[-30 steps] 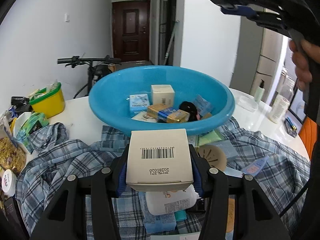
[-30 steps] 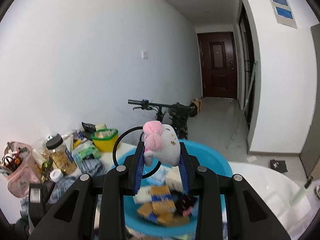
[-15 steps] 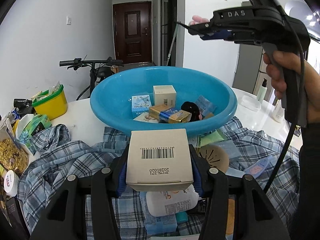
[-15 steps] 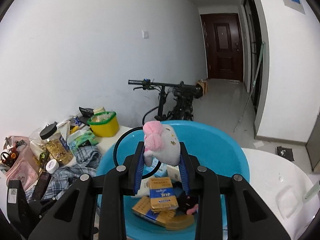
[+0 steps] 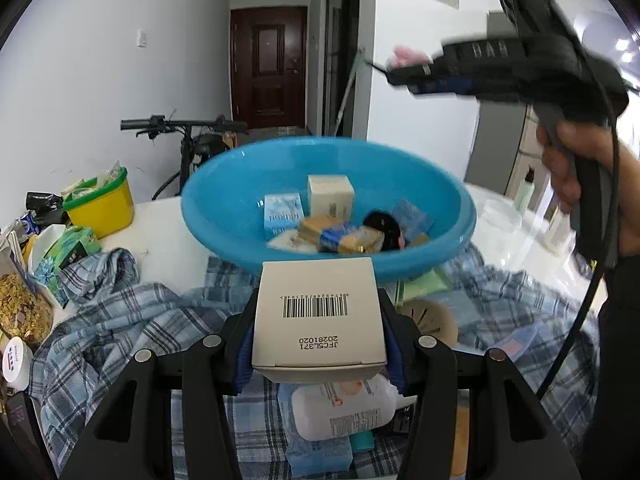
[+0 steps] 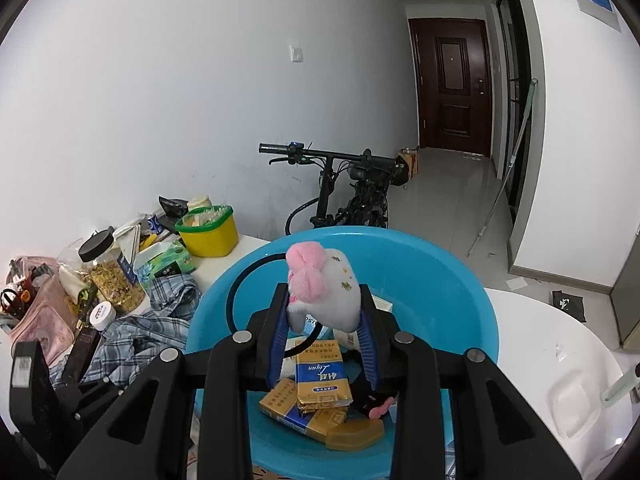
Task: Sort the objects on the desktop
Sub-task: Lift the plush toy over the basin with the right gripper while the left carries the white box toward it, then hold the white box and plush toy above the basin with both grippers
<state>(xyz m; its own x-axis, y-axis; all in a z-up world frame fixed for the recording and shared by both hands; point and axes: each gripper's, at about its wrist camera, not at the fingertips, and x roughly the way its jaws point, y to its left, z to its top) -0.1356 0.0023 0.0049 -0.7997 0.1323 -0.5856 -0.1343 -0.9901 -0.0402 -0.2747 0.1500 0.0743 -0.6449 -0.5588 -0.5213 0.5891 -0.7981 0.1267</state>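
My left gripper (image 5: 319, 354) is shut on a cream carton with a barcode (image 5: 318, 314), held just in front of the blue basin (image 5: 248, 232). Several small boxes lie in the basin. My right gripper (image 6: 325, 322) is shut on a white and pink plush headband (image 6: 328, 290), whose black hoop (image 6: 236, 292) curls off to the left. It hangs over the blue basin (image 6: 448, 280), above yellow packets (image 6: 320, 382). In the left wrist view the right gripper (image 5: 404, 70) shows blurred at the upper right, held by a hand (image 5: 560, 168).
A plaid shirt (image 5: 120, 328) covers the white table (image 5: 160, 240), with a white bottle (image 5: 340, 410) and a beige round lid (image 5: 430, 320) on it. A yellow tub (image 5: 102, 206), a jar (image 6: 112, 276) and a pink pouch (image 6: 44, 316) crowd the left. A bicycle (image 6: 352, 188) stands behind.
The right gripper with the headband has come down over the basin, which now fills more of its view. The left gripper and its carton have stayed put.
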